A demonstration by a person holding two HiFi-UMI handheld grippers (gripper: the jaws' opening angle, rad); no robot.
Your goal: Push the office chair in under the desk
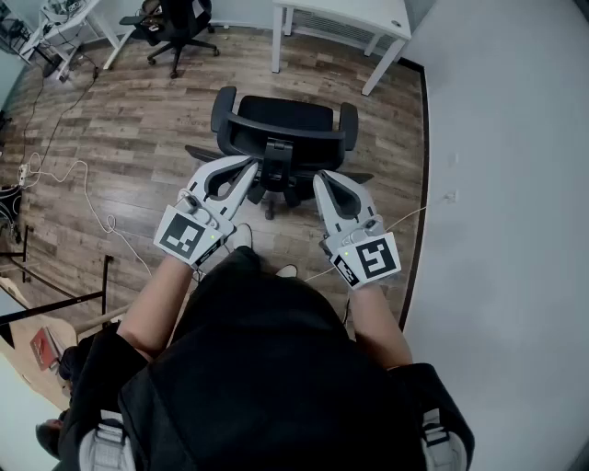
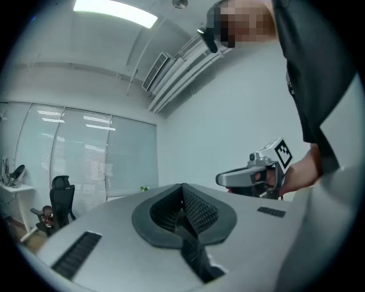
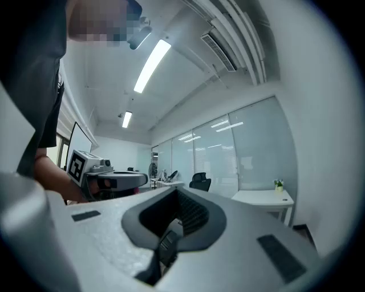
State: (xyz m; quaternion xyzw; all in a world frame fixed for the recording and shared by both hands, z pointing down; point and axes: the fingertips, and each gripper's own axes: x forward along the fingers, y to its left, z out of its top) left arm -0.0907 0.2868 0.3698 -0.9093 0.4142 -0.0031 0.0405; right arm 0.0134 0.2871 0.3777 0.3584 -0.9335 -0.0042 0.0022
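Two items, left tongs (image 1: 248, 170) and right tongs (image 1: 322, 178), each pressed together and empty, held side by side just behind the black office chair (image 1: 281, 118), which stands on the wooden floor (image 1: 138, 120) well short of the white counter (image 1: 342, 13).

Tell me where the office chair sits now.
Head view, centre: the office chair stands on the wood floor, short of the white desk at the top.

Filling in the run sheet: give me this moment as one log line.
left tool: shut, empty | right tool: shut, empty | office chair: on floor, short of desk, not pushed in
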